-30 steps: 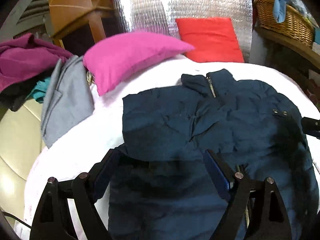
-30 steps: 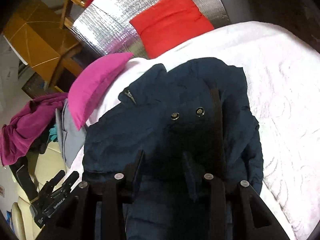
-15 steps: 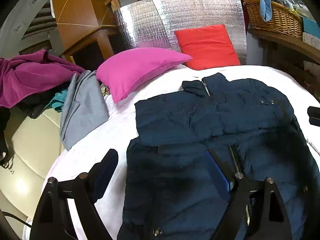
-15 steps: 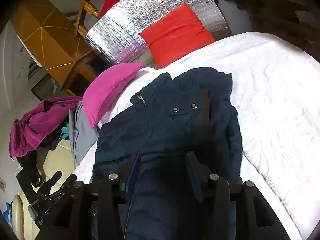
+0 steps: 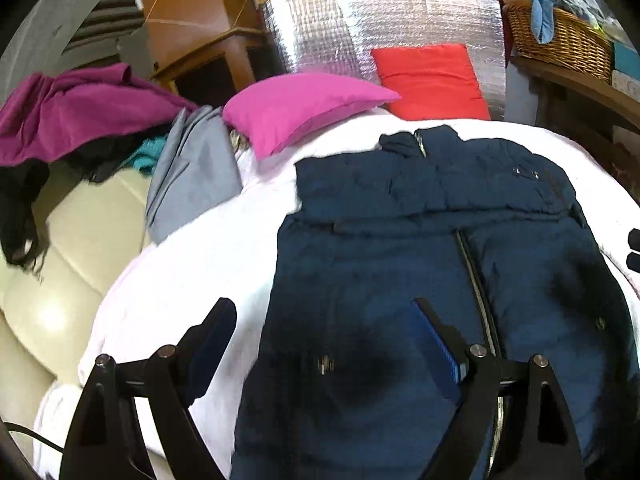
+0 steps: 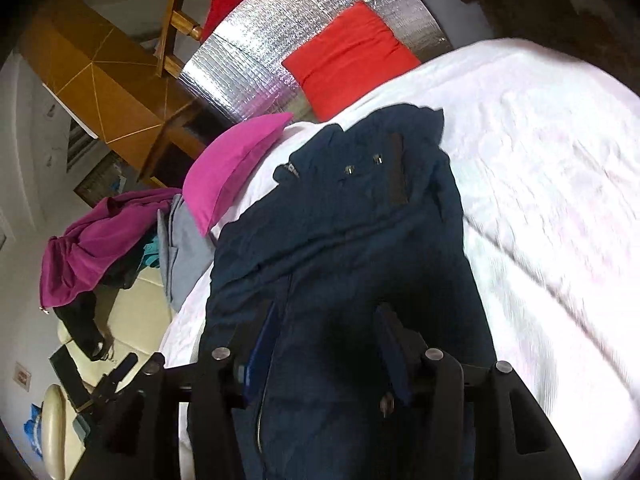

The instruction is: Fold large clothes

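The soft, bulky navy jacket (image 5: 420, 264) on the bed (image 5: 192, 280) suits a near-hem pinch; left gripper (image 5: 324, 320) wide, empty; right gripper (image 6: 328, 332) opening, gripping nothing.

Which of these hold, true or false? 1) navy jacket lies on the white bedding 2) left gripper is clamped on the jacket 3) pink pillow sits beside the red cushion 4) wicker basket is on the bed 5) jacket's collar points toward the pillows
1) True. The navy jacket lies spread on the white bedding.
2) False. The left gripper is open, its pads holding nothing.
3) True. The pink pillow sits next to the red cushion.
4) False. The wicker basket stands on a wooden shelf beside the bed.
5) True. The collar lies at the far end, toward the pillows.
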A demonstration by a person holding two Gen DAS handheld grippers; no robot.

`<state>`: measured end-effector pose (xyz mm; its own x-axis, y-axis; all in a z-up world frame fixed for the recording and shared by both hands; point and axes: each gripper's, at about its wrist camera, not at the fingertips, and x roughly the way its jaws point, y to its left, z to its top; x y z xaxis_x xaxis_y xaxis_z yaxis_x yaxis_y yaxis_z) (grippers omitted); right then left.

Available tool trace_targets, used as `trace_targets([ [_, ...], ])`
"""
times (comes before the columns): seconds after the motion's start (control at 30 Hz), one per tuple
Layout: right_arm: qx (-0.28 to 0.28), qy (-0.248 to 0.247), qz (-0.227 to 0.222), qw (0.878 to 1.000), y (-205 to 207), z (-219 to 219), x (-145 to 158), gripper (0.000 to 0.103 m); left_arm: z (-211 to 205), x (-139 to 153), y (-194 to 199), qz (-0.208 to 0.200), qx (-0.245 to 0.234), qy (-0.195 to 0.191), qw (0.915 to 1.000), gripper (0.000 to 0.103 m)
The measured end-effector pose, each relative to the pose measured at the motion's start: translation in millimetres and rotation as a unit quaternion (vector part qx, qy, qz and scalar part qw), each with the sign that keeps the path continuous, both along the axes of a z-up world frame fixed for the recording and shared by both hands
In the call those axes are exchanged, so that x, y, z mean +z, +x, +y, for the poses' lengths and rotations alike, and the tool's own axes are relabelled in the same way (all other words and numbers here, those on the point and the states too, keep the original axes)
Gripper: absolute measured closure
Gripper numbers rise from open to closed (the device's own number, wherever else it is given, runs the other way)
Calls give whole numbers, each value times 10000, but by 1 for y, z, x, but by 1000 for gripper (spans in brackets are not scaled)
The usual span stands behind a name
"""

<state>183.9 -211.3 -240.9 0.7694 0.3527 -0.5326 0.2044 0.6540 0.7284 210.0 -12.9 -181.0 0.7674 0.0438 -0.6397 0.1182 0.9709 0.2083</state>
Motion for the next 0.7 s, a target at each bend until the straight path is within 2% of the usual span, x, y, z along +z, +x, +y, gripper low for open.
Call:
trace_targets([
  [0.37, -101, 303, 41, 9995, -71, -2, -21, 48, 25, -21, -56, 485, 421, -43, 9979, 15],
  [0.7, 38, 545, 230, 9982, -109, -3, -40, 47, 43, -35, -62, 835, 693, 9, 9941, 15],
])
